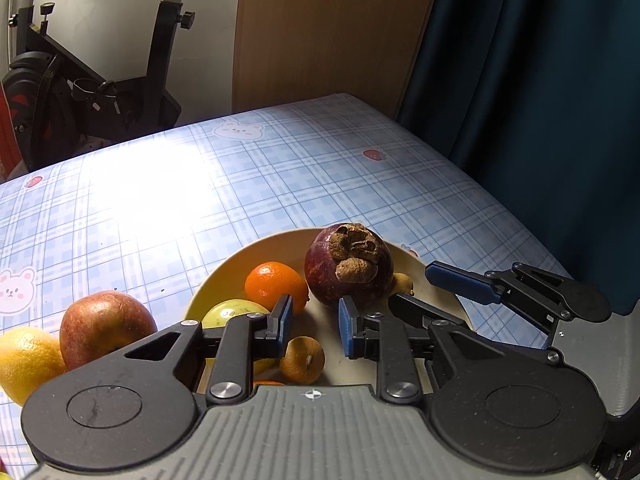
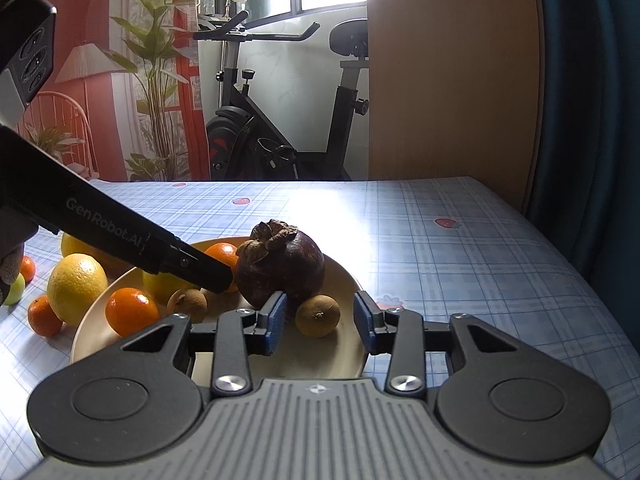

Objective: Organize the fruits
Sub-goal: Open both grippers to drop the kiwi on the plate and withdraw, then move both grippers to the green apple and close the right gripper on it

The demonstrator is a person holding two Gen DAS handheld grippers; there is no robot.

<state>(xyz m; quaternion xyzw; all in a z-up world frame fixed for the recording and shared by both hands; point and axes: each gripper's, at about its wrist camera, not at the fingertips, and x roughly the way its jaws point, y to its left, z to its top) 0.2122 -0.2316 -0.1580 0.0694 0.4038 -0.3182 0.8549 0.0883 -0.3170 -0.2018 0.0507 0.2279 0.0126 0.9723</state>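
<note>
A cream plate [image 1: 256, 258] [image 2: 90, 336] holds a dark purple mangosteen [image 1: 348, 268] [image 2: 280, 272], tangerines [image 1: 276, 286] [image 2: 132, 312], a yellow-green fruit [image 1: 232, 312] and small brown fruits. My left gripper [image 1: 316, 324] [image 2: 222, 280] hovers over the plate just short of the mangosteen. Its jaws are drawn close and grip nothing; one small brown fruit [image 1: 302, 360] [image 2: 187, 305] lies below them. My right gripper [image 2: 320, 322] [image 1: 414, 286] reaches in from the right, open, with another small brown fruit [image 2: 318, 316] resting on the plate between its pads, which do not touch it.
Left of the plate on the blue plaid tablecloth [image 1: 160, 200] lie a red apple [image 1: 106, 326], a lemon [image 1: 28, 360] [image 2: 76, 288] and a loose tangerine [image 2: 44, 316]. An exercise bike [image 2: 280, 132] stands beyond the far table edge. A dark curtain [image 1: 540, 100] hangs at the right.
</note>
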